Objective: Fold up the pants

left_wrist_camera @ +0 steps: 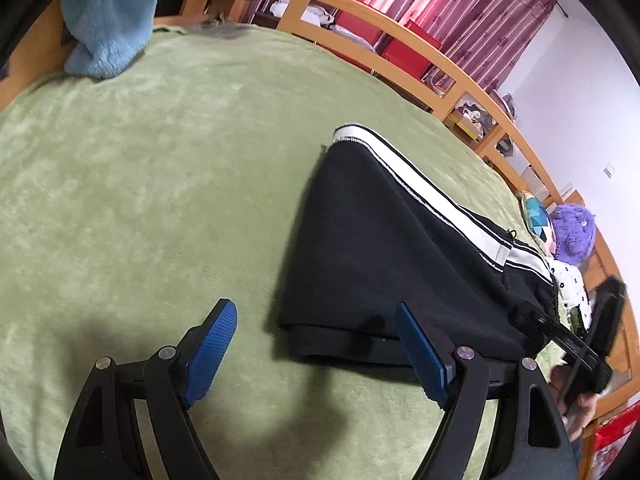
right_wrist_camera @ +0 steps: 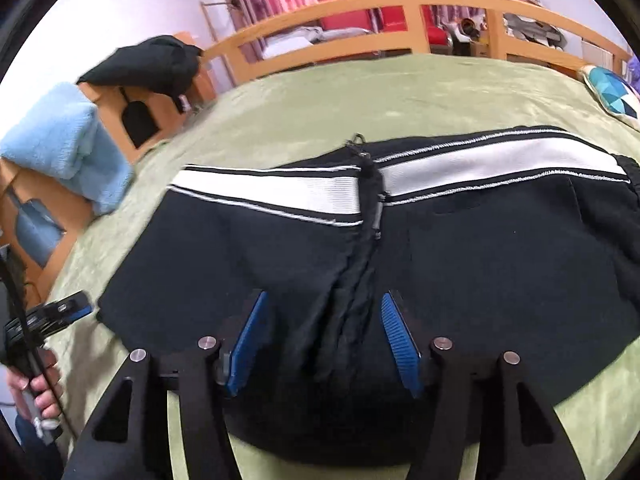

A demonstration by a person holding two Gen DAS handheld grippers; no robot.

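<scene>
Black pants (left_wrist_camera: pixel 384 248) with a white side stripe lie folded on the green blanket (left_wrist_camera: pixel 140 184). My left gripper (left_wrist_camera: pixel 316 320) is open above the blanket at the pants' near left corner, its right pad over the folded edge. In the right wrist view the pants (right_wrist_camera: pixel 480 264) fill the middle. My right gripper (right_wrist_camera: pixel 322 312) is open low over them, its blue pads on either side of a bunched ridge of black fabric. The right gripper also shows in the left wrist view (left_wrist_camera: pixel 576 340) at the far right.
A light blue towel (left_wrist_camera: pixel 108 20) hangs at the bed's far left corner. A wooden bed rail (left_wrist_camera: pixel 400 36) runs along the far side. A purple plush (left_wrist_camera: pixel 574 236) and patterned pillow (right_wrist_camera: pixel 612 92) lie at the bed's end. Black clothing (right_wrist_camera: pixel 152 64) sits on a wooden stand.
</scene>
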